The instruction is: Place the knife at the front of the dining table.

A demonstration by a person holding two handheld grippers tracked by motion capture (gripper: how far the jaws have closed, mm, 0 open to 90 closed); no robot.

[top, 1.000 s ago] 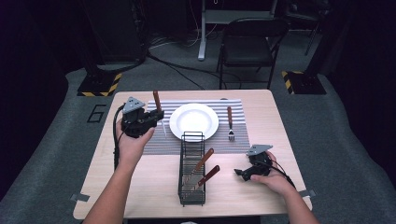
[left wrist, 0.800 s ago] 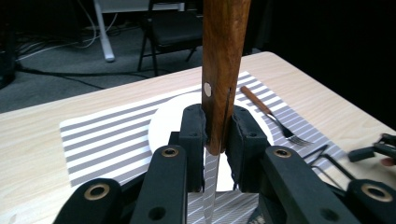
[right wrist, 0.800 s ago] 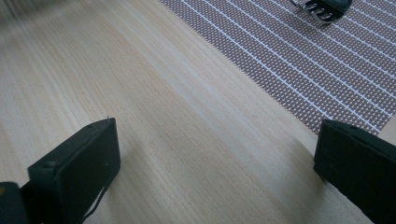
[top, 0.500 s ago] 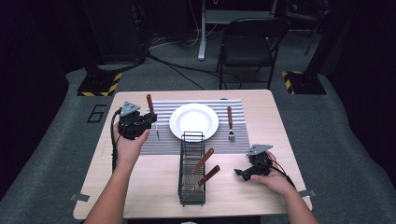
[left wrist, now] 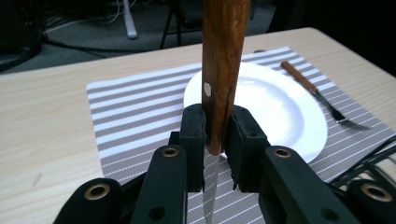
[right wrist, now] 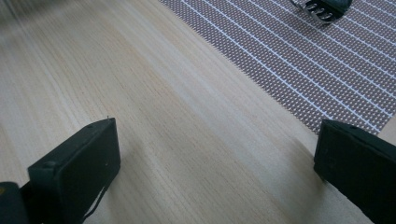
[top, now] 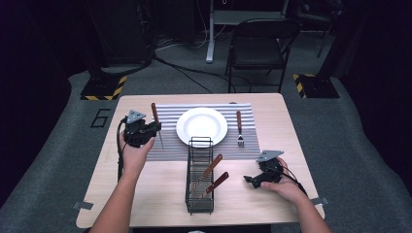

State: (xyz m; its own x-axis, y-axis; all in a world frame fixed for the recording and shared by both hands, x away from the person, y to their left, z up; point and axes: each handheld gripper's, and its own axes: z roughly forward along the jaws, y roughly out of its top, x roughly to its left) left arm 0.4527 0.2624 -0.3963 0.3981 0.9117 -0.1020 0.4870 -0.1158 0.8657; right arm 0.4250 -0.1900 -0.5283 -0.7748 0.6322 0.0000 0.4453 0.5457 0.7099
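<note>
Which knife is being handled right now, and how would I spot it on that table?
Find the striped mat under the white plate. At the mat's left edge, the left gripper is shut on a wooden-handled knife, handle up and blade down. The other wooden-handled pieces lie in the wire rack, and the fork lies right of the plate.

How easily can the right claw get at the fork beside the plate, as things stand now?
Probably yes. The right claw is open and holds nothing, and the fork lies flat on the striped mat past it, with bare table between them. The rack stands off to its side.
</note>
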